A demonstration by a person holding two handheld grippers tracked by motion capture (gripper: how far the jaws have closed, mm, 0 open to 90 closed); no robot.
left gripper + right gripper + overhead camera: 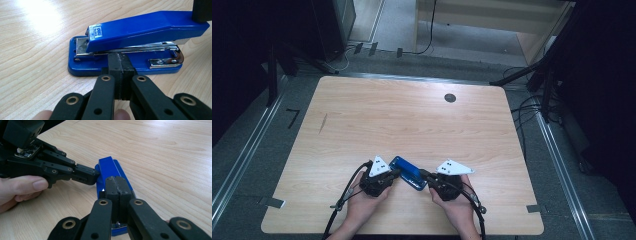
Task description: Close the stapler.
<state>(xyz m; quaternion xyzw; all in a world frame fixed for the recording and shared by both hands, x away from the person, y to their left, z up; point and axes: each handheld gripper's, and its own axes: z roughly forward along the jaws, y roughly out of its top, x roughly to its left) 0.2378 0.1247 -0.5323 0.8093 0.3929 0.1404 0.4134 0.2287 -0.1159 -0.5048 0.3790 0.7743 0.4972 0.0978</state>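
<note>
Blue stapler [407, 172] on the table [412, 120] at 6 o'clock, left tongs [396, 173] closed tight, seemingly touching its side, right tongs [425, 175] closed tight on top of its back end, both holding nothing

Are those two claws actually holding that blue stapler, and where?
Neither holds it. Both claws are shut with nothing between their jaws: the left claw presses its tip against the stapler's side, the right claw rests on its top arm.

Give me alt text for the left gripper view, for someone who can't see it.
A blue stapler lies side-on on a light wooden table, with the left tool, jaws shut together, touching its side under the raised arm. The tip of the right tool rests on the stapler's rear end at the upper right.
</note>
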